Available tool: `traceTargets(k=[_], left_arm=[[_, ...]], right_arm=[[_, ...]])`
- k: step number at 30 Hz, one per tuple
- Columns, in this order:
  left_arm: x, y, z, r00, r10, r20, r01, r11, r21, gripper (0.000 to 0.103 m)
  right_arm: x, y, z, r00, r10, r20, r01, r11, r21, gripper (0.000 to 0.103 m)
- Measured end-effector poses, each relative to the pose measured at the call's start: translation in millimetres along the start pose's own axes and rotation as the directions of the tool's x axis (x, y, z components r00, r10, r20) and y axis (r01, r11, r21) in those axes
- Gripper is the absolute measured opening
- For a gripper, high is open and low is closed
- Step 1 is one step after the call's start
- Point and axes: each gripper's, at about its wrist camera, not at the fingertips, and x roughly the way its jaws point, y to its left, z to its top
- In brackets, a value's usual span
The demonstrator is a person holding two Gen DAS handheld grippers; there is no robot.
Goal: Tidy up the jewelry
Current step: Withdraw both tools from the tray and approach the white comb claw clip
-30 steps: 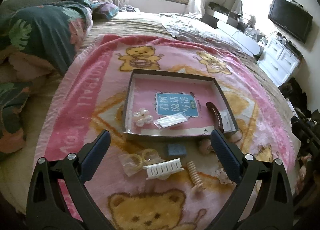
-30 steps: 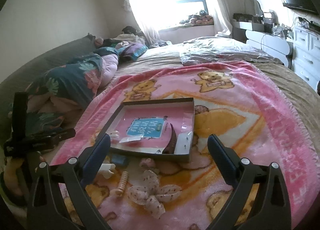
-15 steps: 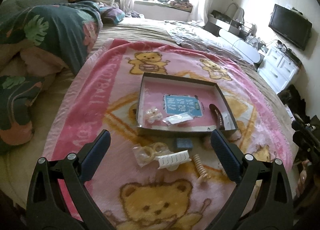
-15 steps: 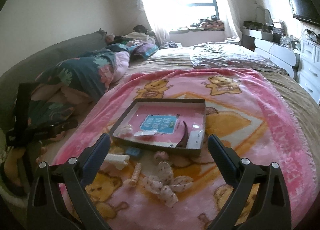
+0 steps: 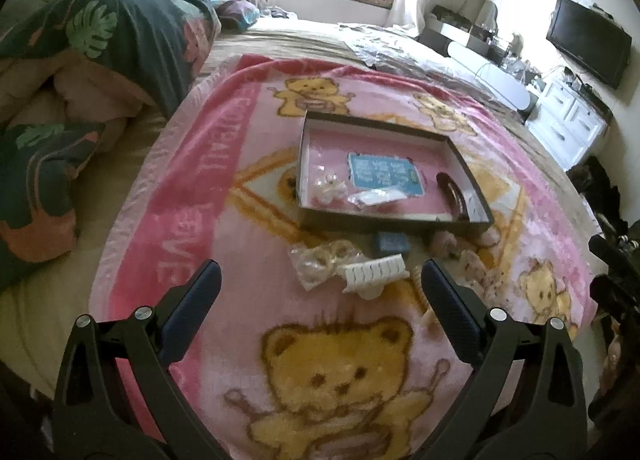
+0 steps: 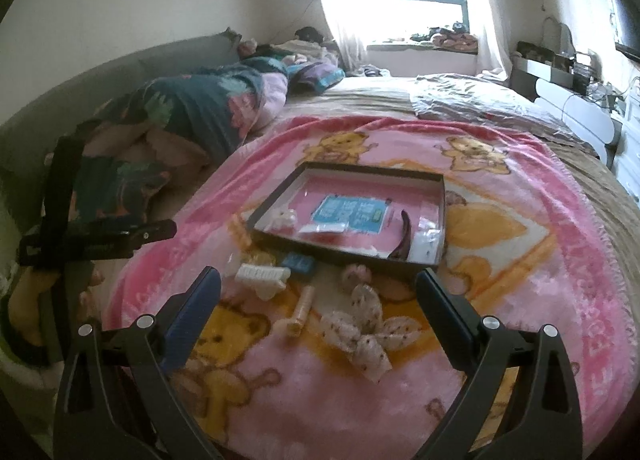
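Observation:
A shallow dark box [image 5: 384, 220] [image 6: 352, 258] with a pink floor lies on the pink bear blanket. In it are a blue card [image 5: 382, 174], a pale bow clip [image 5: 330, 190], a small clear bag [image 5: 374, 196] and a dark brown hair clip [image 5: 454, 192] [image 6: 402, 240]. In front of the box lie a white claw clip [image 5: 372, 272] [image 6: 262, 274], a clear bag of rings [image 5: 316, 262], a small blue box [image 5: 390, 242], a beige spiral clip [image 6: 300, 312] and a spotted fabric bow [image 6: 364, 330]. My left gripper [image 5: 318, 280] and right gripper [image 6: 318, 284] are both open and empty, held above the blanket short of these items.
A crumpled dark floral duvet [image 5: 132, 40] lies at the left of the bed. A white dresser [image 5: 568, 128] and a television [image 5: 588, 40] stand at the right. The left gripper's black frame [image 6: 80, 236] shows at the left in the right wrist view.
Both grippers have pulled back and up from the box, so the box and loose items look smaller and farther. Both stay open. No item has moved.

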Motion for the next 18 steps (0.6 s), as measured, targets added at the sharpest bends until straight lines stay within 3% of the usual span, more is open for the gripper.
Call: traceTargets(k=[18], left_arm=[[38, -18, -41, 0.991, -0.007, -0.13, 0.014, 0.999, 0.049, 0.094]], right_arm=[[21, -2, -36, 0.994, 0.012, -0.11, -0.013, 1.0, -0.016, 0.097]])
